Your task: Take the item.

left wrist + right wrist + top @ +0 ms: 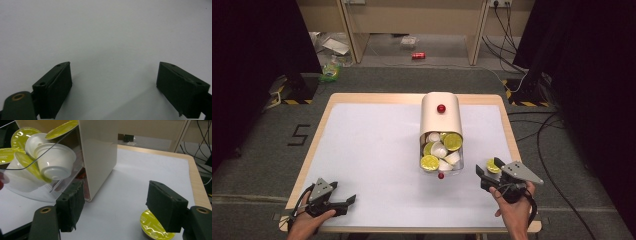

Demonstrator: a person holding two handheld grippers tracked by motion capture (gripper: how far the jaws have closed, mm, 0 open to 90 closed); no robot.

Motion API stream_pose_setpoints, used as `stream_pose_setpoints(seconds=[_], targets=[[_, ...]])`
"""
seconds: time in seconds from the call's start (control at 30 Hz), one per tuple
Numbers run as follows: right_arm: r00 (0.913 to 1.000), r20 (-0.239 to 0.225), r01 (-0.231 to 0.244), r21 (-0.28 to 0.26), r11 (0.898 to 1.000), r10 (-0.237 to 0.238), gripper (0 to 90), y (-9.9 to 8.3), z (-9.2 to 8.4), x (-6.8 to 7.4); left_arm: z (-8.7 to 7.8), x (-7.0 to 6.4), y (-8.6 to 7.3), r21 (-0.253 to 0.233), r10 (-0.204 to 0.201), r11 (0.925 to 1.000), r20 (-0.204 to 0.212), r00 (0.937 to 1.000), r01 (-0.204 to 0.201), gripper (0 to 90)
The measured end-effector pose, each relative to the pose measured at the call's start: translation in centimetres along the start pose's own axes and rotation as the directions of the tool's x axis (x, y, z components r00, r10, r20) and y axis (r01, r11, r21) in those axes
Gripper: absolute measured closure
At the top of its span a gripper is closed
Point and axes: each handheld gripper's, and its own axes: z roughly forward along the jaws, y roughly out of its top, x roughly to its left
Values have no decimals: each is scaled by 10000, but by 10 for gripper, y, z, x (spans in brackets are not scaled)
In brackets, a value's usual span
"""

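A cream box with a red knob lies at the table's middle right. Its clear drawer is pulled out toward me and holds several white capsules with yellow-green lids. One more yellow-lidded capsule sits on the white table right of the drawer, partly under the right-hand jaw of my right gripper. That gripper is open, and its pads do not press on the capsule. My left gripper rests at the table's front left, open with nothing between its jaws.
The white mat has a wooden table edge around it. A second red knob marks the drawer's front. On the floor beyond the table lie cables and a red can.
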Motion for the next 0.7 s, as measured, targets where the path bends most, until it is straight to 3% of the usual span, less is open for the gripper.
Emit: stream_pose_setpoints(seconds=[0.7], targets=[[9993, -334, 188, -54, 9998, -190, 307, -5, -11, 16, 0, 0, 0, -8, -10, 10000, 1, 10000, 10, 125]])
